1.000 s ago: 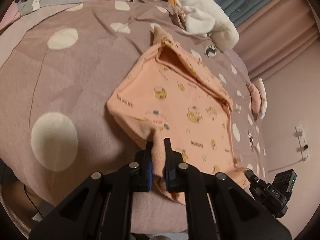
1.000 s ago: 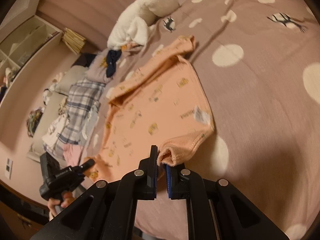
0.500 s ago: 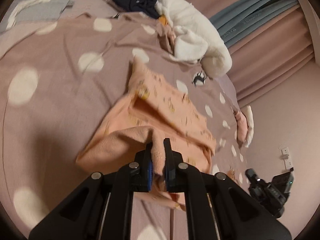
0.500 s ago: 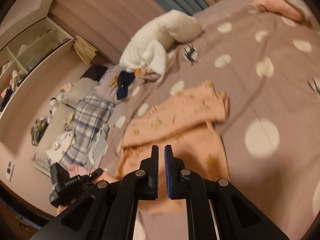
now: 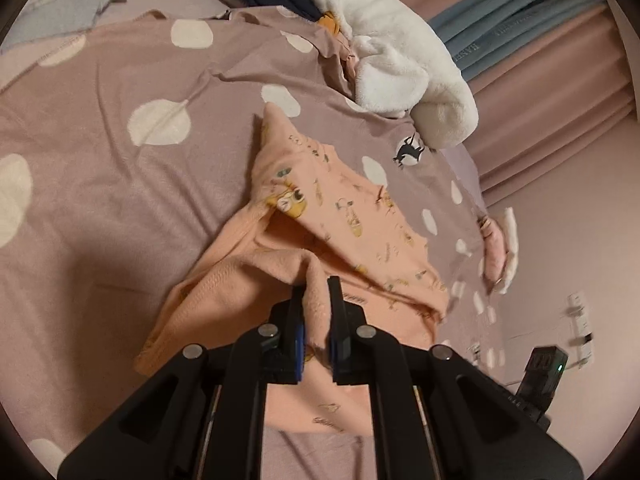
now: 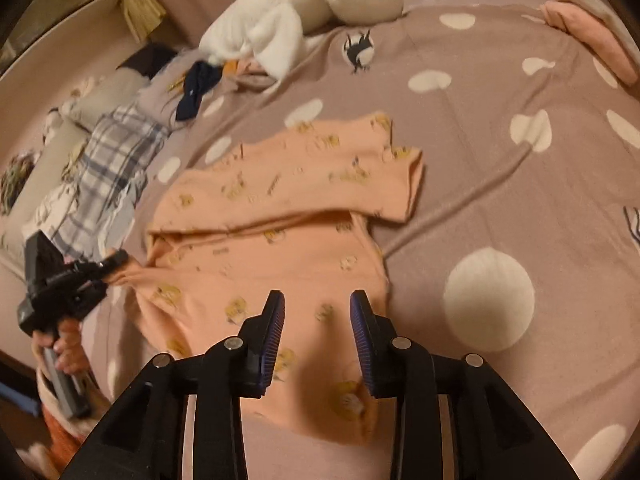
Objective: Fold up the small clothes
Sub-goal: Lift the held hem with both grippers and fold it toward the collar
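Since the earlier frame, the right gripper [image 6: 317, 322] has let go of its corner; its jaws have just been opening, nothing between them. The peach garment [image 6: 288, 216] lies folded over at bedspread [image 6: 500, 208] centre. At nine o'clock, the left gripper [image 5: 316, 312] stays clamped on its edge, so this fold looks half-released.

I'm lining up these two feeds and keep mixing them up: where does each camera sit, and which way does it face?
Left wrist: on the left tool, looking down along its fingers, shut on the peach garment, across the dotted bedspread.
Right wrist: on the right tool, jaws just opened and empty above the garment; the person's hand shows at left.
Shared: the garment, bedspread and white plush blanket.
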Demonstrator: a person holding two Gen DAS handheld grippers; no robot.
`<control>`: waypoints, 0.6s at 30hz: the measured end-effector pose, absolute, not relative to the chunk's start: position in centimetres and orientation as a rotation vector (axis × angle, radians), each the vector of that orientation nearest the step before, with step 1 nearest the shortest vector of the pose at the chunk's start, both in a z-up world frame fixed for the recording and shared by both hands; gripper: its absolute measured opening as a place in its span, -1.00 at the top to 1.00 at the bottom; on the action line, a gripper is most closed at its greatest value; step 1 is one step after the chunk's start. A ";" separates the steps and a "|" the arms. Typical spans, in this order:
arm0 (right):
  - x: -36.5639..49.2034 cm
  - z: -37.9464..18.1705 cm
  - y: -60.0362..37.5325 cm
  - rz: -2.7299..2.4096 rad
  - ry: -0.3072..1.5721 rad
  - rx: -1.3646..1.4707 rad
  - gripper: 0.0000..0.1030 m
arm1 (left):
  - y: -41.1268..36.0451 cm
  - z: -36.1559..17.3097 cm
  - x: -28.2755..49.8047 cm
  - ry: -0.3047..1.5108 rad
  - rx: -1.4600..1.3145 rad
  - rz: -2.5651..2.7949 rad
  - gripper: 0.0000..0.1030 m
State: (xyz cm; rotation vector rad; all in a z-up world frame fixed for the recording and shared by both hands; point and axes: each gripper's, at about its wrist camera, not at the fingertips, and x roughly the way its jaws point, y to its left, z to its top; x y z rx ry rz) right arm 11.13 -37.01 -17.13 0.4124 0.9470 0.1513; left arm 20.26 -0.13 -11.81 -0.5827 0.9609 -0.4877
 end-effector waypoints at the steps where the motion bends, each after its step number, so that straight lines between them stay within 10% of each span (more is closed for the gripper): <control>1: 11.3 -17.4 -37.4 0.170 0.945 0.428 0.33 | 0.0 -11.7 19.9 0.950 -0.584 -0.489 0.85; 8: 11.2 -17.7 -35.8 0.244 0.889 0.344 0.33 | 2.1 -10.7 16.4 0.888 -0.647 -0.553 0.84; 12: 12.1 -18.8 -35.6 0.190 0.891 0.324 0.95 | 3.2 -10.4 14.7 0.884 -0.656 -0.553 0.84; 18: 10.4 -18.9 -35.4 0.140 0.878 0.245 0.95 | 3.9 -10.0 12.8 0.871 -0.600 -0.558 0.84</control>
